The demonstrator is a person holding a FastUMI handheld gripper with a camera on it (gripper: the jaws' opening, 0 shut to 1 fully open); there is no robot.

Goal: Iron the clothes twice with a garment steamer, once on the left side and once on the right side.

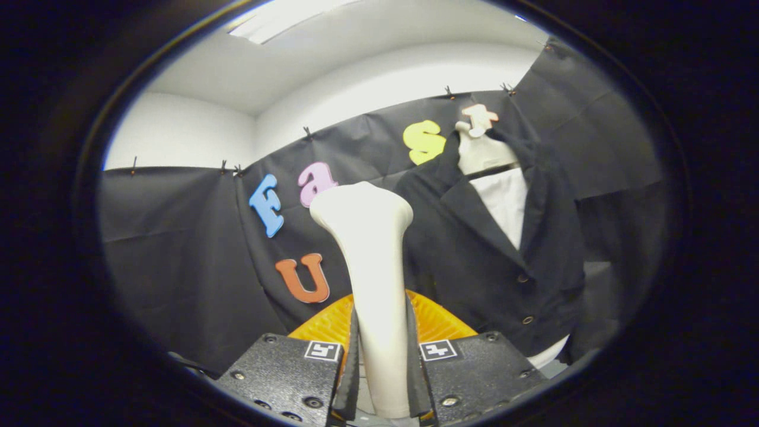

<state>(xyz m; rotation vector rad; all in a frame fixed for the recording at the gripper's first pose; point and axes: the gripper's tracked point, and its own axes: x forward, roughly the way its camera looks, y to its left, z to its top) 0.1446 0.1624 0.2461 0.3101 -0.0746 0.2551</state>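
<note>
While hand-held gripper [382, 362] clamps steamer [370, 267], dark jacket [474, 249] beyond

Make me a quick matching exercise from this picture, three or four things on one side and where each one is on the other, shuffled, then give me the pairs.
Things:
1. steamer
2. jacket
3. orange ribbed object
4. mannequin neck

Places:
A. low down, behind the steamer's handle
B. above the jacket's collar
C. clamped between the gripper fingers
D. beyond the fingers, worn by the mannequin

Pairs: 1-C, 2-D, 3-A, 4-B
</note>
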